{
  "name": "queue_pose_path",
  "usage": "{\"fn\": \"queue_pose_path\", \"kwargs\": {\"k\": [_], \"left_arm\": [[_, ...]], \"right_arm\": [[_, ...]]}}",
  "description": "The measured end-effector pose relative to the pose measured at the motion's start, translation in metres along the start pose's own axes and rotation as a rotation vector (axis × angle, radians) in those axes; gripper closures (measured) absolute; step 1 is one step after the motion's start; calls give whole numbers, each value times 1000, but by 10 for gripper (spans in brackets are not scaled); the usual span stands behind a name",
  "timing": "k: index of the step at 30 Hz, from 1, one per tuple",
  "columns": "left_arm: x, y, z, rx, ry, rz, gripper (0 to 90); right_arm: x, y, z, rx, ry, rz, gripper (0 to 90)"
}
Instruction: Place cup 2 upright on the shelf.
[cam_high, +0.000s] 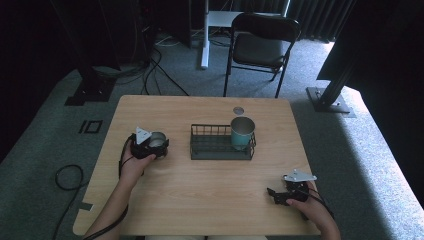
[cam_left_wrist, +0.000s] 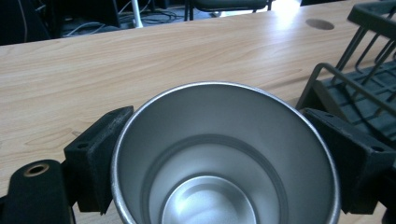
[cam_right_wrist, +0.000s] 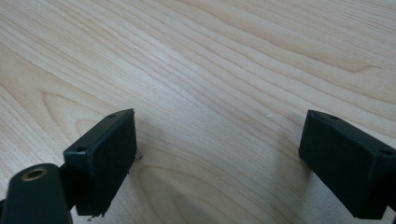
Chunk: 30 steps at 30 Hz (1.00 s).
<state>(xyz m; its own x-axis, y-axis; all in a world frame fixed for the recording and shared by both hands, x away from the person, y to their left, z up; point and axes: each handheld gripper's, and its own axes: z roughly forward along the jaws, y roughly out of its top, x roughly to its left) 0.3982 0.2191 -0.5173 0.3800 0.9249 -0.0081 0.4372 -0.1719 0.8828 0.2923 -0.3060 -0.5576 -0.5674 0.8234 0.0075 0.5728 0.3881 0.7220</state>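
Near edge of counter (cam_high: 200, 200), R corner: right gripper (cam_high: 278, 196) low over bare wood, person's hand behind it; in right gripper view the jaws stand spread wide w/ only wood grain between, nothing held. Further in, L side approx mid-depth: left gripper (cam_high: 159, 145) w/ grey plate on top, hand and forearm coming in from near L corner, cable trailing back along the arm. Jaws pinch a steel cup (cam_high: 157, 140) from both sides; left gripper view looks straight down into the cup (cam_left_wrist: 219, 158), upright, shiny inside, empty, one black pad touching each side of the wall just under the rim. Can't tell if cup base sits on the wood or is lifted. Just R of it, centre of counter: dark wire basket (cam_high: 220, 145), its corner close by in left gripper view (cam_left_wrist: 359, 88), apart from cup. In basket's R end: teal cup (cam_high: 242, 132), upright, open mouth up. Beyond basket, nr far edge: small round grey disc (cam_high: 238, 110) flush w/ the wood. Past counter, on the carpet: black folding chair (cam_high: 262, 45).
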Motion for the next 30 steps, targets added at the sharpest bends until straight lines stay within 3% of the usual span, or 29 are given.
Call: {"fn": "queue_pose_path", "kwargs": {"k": [11,30], "left_arm": [[-2,19,-13,-27,-17,2,139],[-19,65,-31,-83,-69,40,139]], "right_arm": [[0,0,0,0,0,0,109],[0,0,0,0,0,0,109]]}}
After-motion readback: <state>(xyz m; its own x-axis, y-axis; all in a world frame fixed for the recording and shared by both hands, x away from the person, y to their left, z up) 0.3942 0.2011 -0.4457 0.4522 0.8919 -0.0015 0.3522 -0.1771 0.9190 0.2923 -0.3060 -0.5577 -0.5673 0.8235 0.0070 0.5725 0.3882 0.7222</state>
